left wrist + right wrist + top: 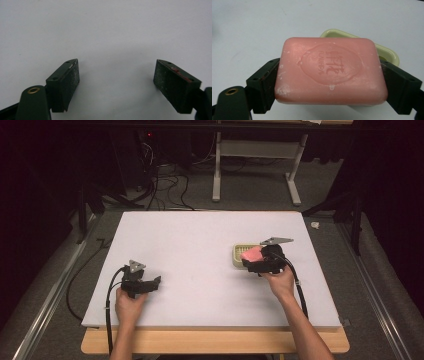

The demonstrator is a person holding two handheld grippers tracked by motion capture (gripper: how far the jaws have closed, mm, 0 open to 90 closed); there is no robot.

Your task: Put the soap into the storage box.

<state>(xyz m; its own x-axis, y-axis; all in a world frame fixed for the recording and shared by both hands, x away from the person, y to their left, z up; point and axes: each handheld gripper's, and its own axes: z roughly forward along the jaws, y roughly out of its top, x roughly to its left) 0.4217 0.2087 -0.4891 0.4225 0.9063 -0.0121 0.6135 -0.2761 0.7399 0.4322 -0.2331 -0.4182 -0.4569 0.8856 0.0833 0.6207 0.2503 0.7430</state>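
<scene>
The right gripper (329, 82) held a pink bar of soap (329, 71), its two jaws pinching the bar by its short ends so that the stamped face looked up at the camera. A pale yellow-green soap dish (387, 51) lay on the white table (200, 245) just beyond the jaws, partly hidden behind the bar. Judging from this, the soap was gripped and brought close to the dish, but whether it was being lowered in or lifted away could not be told; either way the bar was not resting in the dish. The left gripper (116, 80) sat idle, its jaws spread wide over bare table with nothing between them. The right gripper view gave the stamped lettering and white flecks on the bar. The high view showed instead both hands together, the left gripper (142, 282) well apart from the right gripper (257, 260), with the soap (251, 254) over the dish's (237, 252) near edge.
</scene>
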